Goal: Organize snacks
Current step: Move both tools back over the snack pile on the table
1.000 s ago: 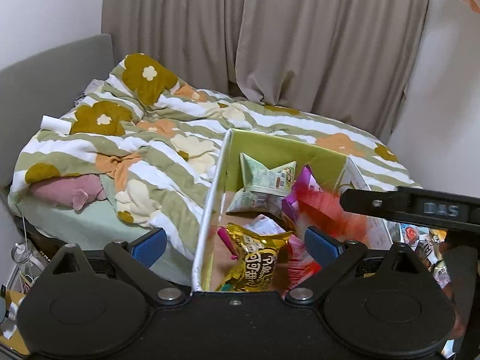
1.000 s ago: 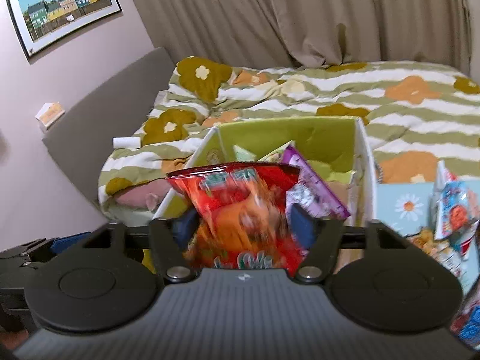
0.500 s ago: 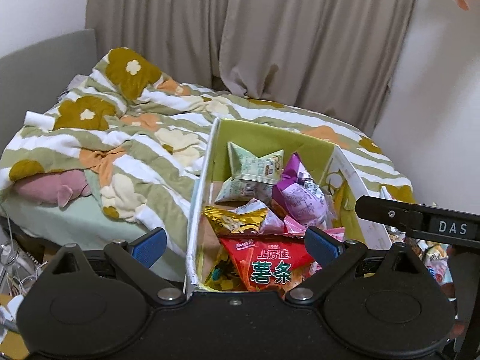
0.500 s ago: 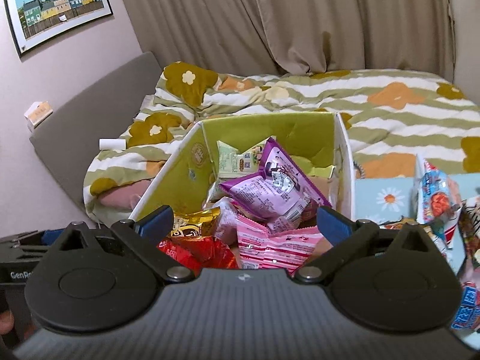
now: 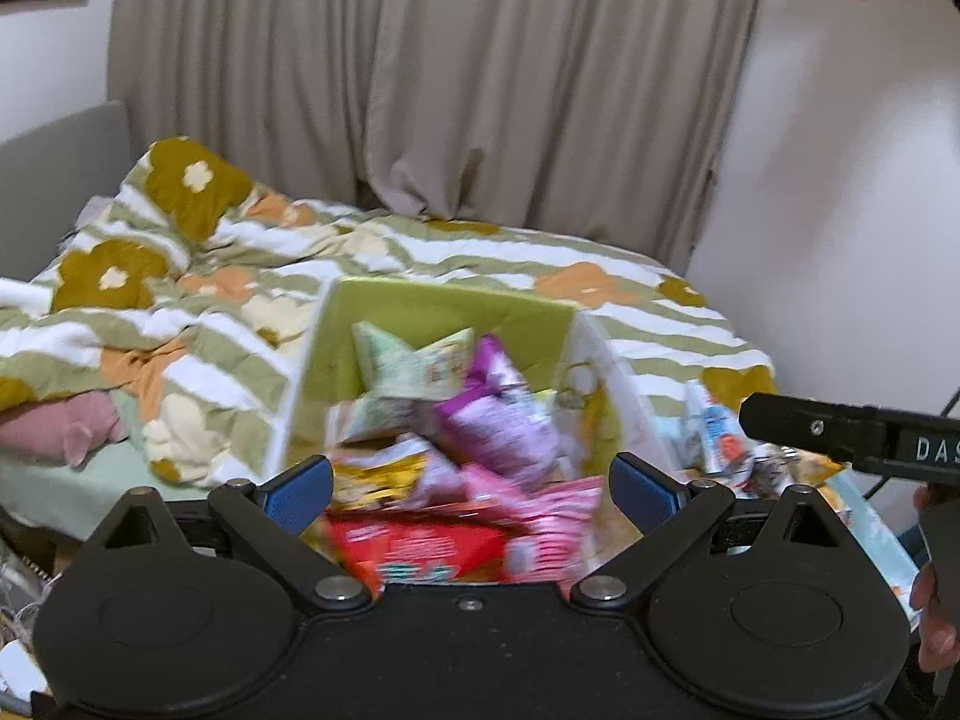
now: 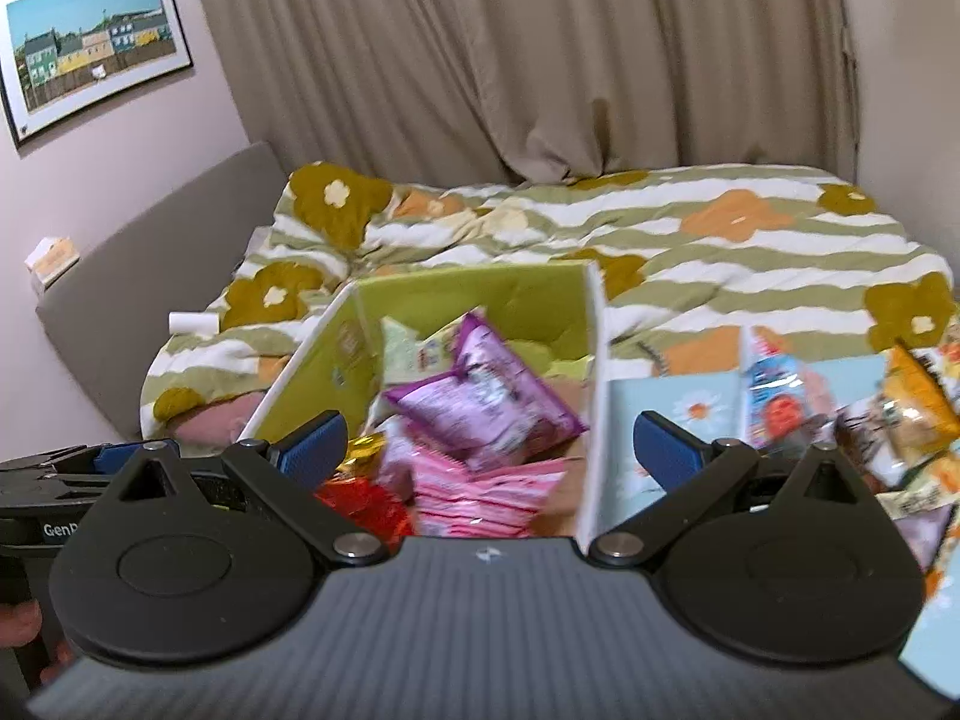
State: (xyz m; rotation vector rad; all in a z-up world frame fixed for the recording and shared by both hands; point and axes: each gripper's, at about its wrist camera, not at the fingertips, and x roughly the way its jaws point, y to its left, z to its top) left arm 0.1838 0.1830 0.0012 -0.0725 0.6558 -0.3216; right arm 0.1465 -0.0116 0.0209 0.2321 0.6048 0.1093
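Since a second ago the red snack bag (image 5: pixel 414 549) had left my right gripper (image 6: pixel 489 453) and lay in the green box (image 6: pixel 480 294), at its near end beside the pink packs (image 6: pixel 480 495), with the purple bag (image 6: pixel 480 408) behind. Both right jaws stood wide apart, empty. My left gripper (image 5: pixel 471 483) hung spread and empty too. More snacks (image 6: pixel 900 414) waited right of the box.

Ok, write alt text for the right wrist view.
An open right gripper hovers over a green-lined box full of snack packets, a purple bag on top. More snacks lie to the right, with a flowered quilt behind.
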